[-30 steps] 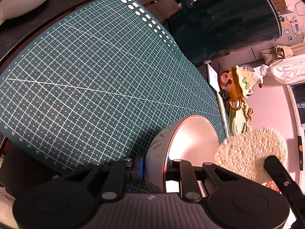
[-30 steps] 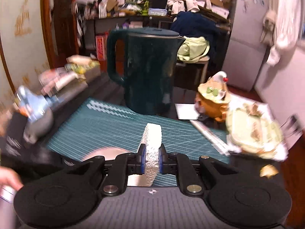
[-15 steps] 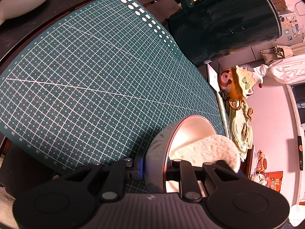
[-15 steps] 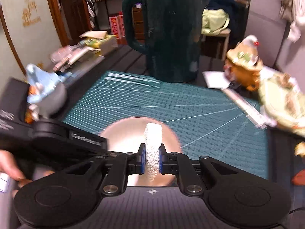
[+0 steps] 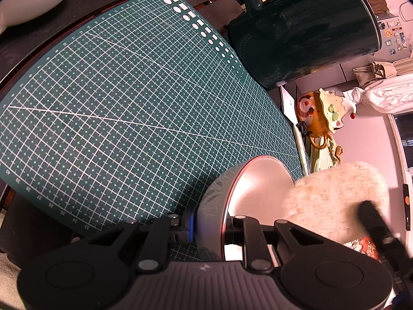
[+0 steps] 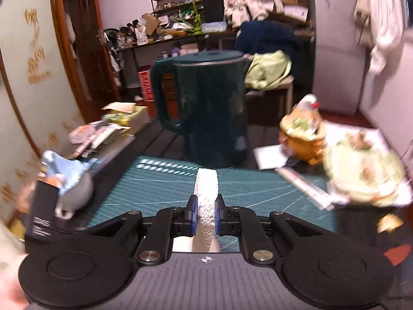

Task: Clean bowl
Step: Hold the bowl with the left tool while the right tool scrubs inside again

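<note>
My left gripper (image 5: pixel 210 227) is shut on the rim of the bowl (image 5: pixel 258 188), one finger outside the grey patterned wall and one inside. The bowl is held tilted on its side above the green cutting mat (image 5: pixel 129 103), with its pale pinkish inside facing right. A round white sponge (image 5: pixel 335 199), blurred, hangs just right of the bowl's mouth, outside it. My right gripper (image 6: pixel 206 214) is shut on the sponge (image 6: pixel 206 193), which stands edge-on between the blue pads. One of its black fingers (image 5: pixel 374 219) shows in the left wrist view.
A dark green kettle (image 5: pixel 304 31) stands at the mat's far edge. To the right are an orange ceramic figure (image 5: pixel 320 113), a ruler (image 6: pixel 304 188) and a pale green dish (image 6: pixel 361 170). Boxes and papers (image 6: pixel 111 129) lie at the left.
Half a second ago the sponge was inside the bowl; it has now swung back out to the right. The bowl and the left gripper have not moved.
</note>
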{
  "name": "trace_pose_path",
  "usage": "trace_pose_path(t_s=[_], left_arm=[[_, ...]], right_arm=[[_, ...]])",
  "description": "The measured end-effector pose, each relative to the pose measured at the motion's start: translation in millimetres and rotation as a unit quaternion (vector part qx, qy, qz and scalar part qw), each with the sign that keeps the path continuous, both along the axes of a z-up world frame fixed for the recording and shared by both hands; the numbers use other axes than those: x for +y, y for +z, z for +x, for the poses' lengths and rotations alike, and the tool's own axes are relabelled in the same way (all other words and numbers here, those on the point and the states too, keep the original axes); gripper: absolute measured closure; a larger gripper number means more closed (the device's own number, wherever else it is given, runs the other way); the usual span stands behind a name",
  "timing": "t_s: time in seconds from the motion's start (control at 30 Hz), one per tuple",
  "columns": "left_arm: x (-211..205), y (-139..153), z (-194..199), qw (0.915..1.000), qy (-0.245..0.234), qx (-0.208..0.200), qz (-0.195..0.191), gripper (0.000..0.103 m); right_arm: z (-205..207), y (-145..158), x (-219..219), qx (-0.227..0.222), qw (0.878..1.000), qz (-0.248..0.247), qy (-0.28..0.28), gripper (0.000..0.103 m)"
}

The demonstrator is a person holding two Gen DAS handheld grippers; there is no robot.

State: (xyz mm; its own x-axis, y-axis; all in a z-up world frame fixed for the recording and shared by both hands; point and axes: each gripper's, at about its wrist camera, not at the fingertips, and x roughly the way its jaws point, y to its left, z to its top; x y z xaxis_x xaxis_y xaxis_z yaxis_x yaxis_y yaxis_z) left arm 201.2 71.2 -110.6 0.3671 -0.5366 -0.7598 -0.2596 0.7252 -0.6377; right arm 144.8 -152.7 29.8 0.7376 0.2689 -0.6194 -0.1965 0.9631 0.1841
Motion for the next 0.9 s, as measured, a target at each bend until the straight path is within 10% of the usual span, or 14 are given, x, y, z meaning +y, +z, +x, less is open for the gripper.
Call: trace_pose_path(t_s=[0.23, 0.63, 0.9], left_arm=[[-2.1, -0.1, -0.7, 1.0000, 0.000, 0.000, 0.001, 0.085], [-4.2, 0.4, -1.9, 1.0000, 0.000, 0.000, 0.001, 0.085], [-3.0, 1.3, -1.3, 1.0000, 0.000, 0.000, 0.000, 0.085]], right_arm=[[11.9, -36.6, 17.3, 0.065, 0.997, 0.019, 0.035, 0.091], [-7.0, -23.3, 38.3, -0.021, 0.987, -0.158, 0.008, 0.091], [-4.6, 5.6, 2.0, -0.031, 0.999, -0.037, -0.017, 0.091]])
